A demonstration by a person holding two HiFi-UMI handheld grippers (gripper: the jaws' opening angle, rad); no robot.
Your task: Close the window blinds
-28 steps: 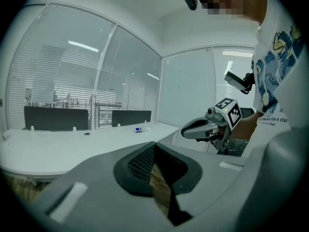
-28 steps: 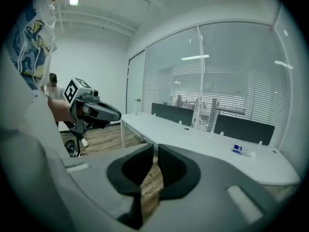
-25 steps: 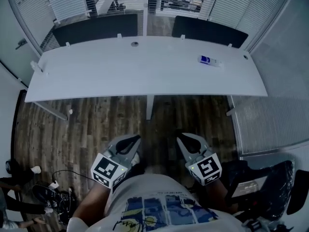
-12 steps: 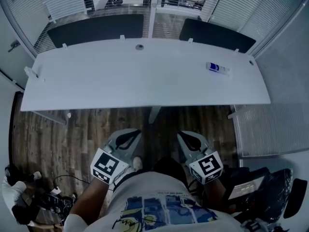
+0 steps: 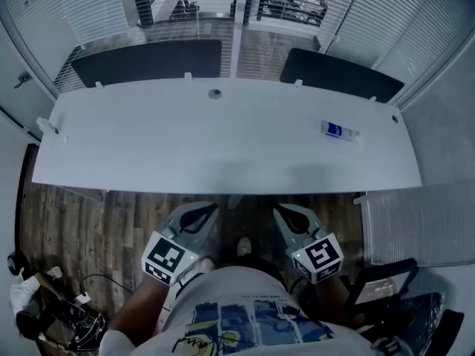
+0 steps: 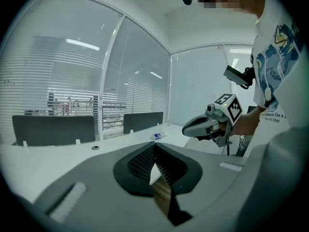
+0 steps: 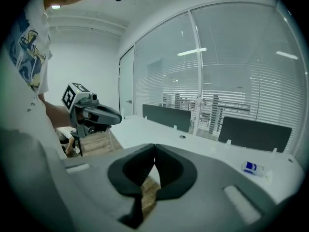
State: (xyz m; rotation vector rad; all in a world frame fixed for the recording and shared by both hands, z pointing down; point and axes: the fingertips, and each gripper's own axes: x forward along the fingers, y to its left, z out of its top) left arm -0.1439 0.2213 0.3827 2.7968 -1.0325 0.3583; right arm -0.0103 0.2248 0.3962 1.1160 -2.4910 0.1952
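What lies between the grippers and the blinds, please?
In the head view, the white desk spans the gap, with two dark panels along its far edge; the blinds hang behind them.

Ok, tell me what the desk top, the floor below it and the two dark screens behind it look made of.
Desk top: white, matte, probably laminate; even colour, no grain. Floor: dark wood-look planks with seams and grain; real wood or vinyl, cannot tell. Dark screens: flat matte panels, possibly fabric-covered; weave too small to see.
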